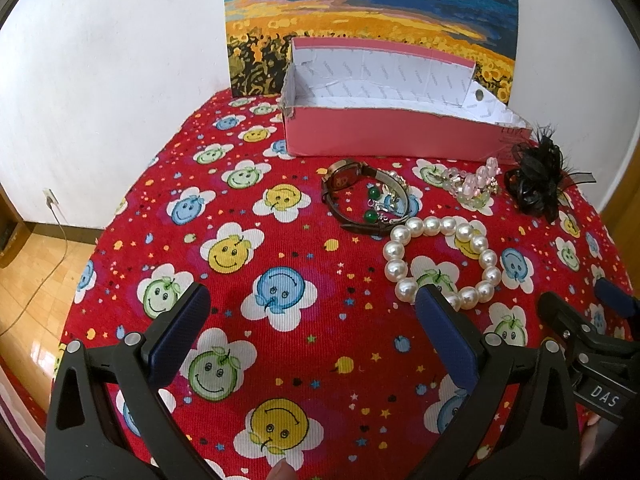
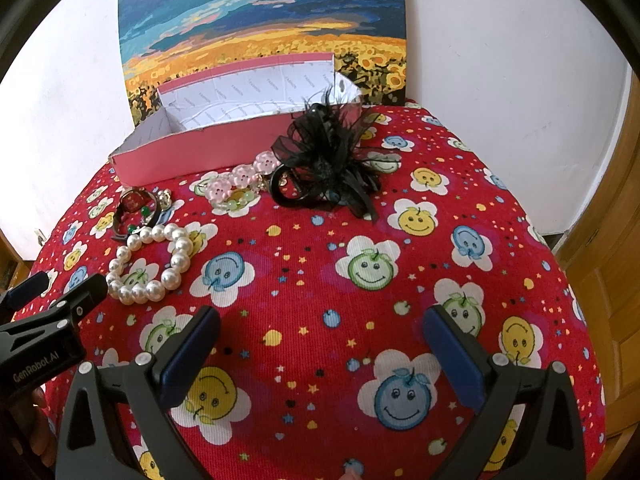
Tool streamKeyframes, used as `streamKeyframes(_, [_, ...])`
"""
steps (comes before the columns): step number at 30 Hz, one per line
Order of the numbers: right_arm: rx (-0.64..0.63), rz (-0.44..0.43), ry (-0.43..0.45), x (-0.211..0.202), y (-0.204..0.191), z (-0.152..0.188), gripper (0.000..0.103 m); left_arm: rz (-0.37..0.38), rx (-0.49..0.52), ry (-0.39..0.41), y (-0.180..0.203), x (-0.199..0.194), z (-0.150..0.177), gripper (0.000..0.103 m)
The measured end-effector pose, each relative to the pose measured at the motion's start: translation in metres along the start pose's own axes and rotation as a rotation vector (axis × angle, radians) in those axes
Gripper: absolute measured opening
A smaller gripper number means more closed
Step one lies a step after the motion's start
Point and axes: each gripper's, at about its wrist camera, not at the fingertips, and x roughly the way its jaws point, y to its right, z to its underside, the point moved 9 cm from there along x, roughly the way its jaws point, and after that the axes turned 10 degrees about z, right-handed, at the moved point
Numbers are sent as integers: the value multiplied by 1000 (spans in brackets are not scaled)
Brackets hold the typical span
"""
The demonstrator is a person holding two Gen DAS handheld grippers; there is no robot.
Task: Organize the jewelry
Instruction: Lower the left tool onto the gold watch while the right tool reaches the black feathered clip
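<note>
**Jewelry laid out before an open pink box**

Left wrist view: the left gripper fills the bottom of the frame with its two blue-padded fingers spread wide, holding nothing. Right of centre on the red smiley-flower cloth lie five pieces. One pearl bracelet of large glossy white beads curls in a loose ring, its lower edge just beside the right finger. Above it sits one dark-strapped watch with a red face, and inside its loop are two green bead earrings. At the right are one pink-and-clear bead bracelet and one black feathered hair clip. One pink box, white-lined and empty, stands at upper centre before a sunflower painting.

Right wrist view: the right gripper is likewise spread wide and empty at the bottom. The same pieces sit in the upper left, the hair clip nearest centre, touching the box
</note>
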Motion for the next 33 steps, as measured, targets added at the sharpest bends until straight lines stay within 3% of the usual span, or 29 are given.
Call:
streamKeyframes(10, [-3, -38, -9, 1, -2, -2, 103, 51, -28, -47, -9, 7, 4, 103])
streamKeyframes(15, [27, -88, -29, 3, 2, -8, 103, 103, -51, -64, -10, 6, -15, 103])
streamKeyframes(20, [49, -99, -26, 2, 11, -20, 103, 109, -37, -67, -5, 11, -37, 103])
streamKeyframes(25, [77, -112, -35, 5, 21, -30, 103, 139, -35, -95, 8, 29, -52, 103])
streamKeyframes(33, [79, -125, -37, 11, 26, -35, 103, 126, -6, -138, 18, 67, -67, 103])
